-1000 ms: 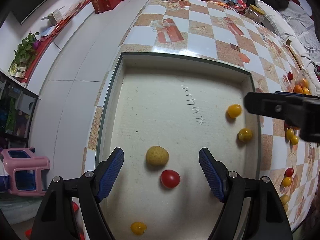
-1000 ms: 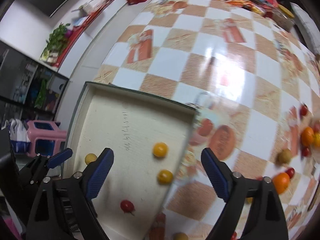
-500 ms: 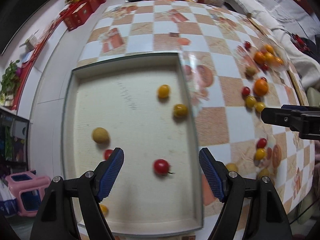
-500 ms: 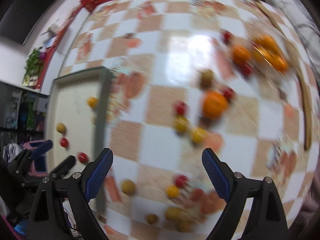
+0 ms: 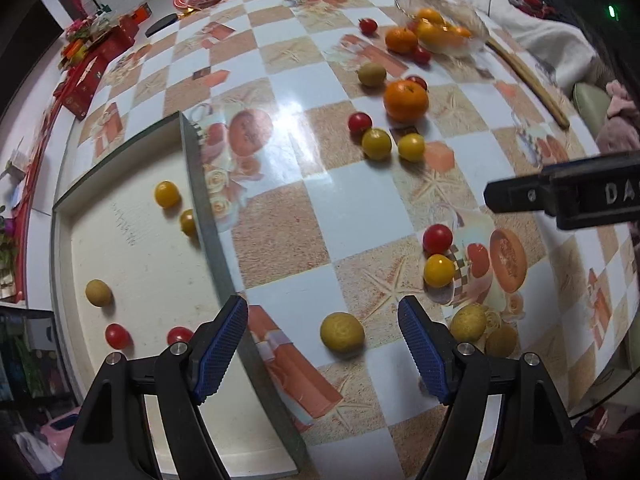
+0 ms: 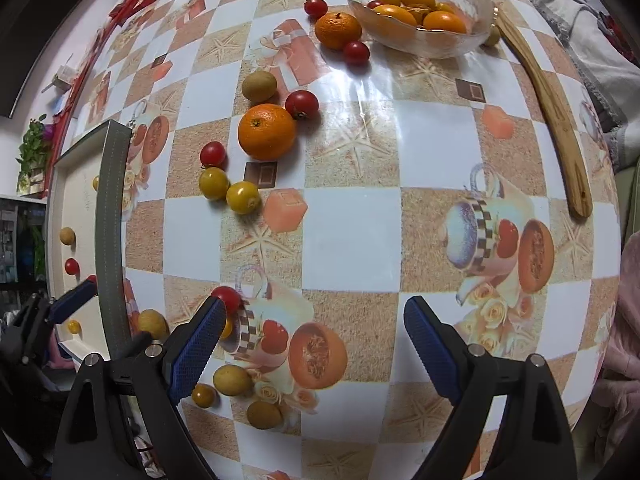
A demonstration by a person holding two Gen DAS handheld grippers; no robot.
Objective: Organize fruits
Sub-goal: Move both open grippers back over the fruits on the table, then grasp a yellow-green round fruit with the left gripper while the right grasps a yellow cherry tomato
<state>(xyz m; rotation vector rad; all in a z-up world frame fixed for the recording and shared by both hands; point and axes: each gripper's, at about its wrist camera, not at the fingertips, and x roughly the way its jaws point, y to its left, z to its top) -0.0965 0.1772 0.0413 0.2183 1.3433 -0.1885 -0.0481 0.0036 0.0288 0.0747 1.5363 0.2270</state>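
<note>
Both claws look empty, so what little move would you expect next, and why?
Probably the left gripper lowers onto the pale yellow round fruit: it lies loose on the tablecloth right between the open jaws, beside the tray that already holds several fruits. The right gripper has only bare cloth beneath.

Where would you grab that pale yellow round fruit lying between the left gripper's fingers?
Come straight down with the open left gripper and pinch the yellow fruit across its widest middle. It is round, sits alone on the tablecloth, and both sides are free.
</note>
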